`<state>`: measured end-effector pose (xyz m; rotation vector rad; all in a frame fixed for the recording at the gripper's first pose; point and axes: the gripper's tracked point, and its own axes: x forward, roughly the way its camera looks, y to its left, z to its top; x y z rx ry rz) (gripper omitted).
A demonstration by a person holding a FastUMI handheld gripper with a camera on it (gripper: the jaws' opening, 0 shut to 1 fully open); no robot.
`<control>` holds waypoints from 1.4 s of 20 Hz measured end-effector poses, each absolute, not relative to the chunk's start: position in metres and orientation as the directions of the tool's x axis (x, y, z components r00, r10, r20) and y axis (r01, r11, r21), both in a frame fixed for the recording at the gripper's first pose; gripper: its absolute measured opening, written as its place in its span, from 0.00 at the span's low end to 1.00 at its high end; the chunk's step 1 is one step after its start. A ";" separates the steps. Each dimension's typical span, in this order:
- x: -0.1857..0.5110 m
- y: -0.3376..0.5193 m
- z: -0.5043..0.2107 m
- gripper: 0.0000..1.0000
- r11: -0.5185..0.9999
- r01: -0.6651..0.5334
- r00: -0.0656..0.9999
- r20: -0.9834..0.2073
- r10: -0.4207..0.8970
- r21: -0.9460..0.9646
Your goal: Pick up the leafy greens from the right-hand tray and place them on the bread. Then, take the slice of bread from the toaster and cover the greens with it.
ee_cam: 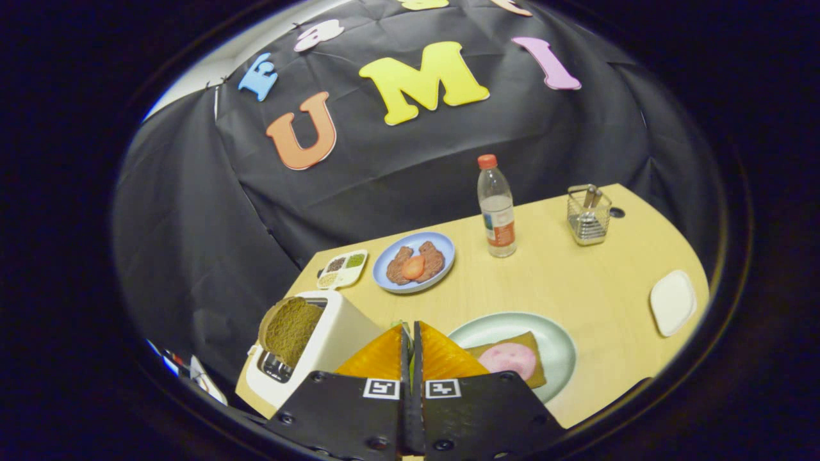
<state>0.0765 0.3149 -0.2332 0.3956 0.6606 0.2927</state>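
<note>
The gripper (410, 342) has its fingers clenched on a sliver of leafy greens (402, 325) (barely visible). Just right lies brown bread with a pink slice (510, 360) on a pale green plate (557, 346); left, a white toaster (320, 358) holding brown bread (289, 330).

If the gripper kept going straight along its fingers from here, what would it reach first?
Probably the blue plate with meat patties, the first thing beyond the gripper. Its fingers are nearly closed on a green sliver, likely the leafy greens. Depth is uncertain.
</note>
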 end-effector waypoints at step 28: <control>0.075 0.147 -0.200 0.96 0.996 0.041 0.888 -0.460 0.001 0.080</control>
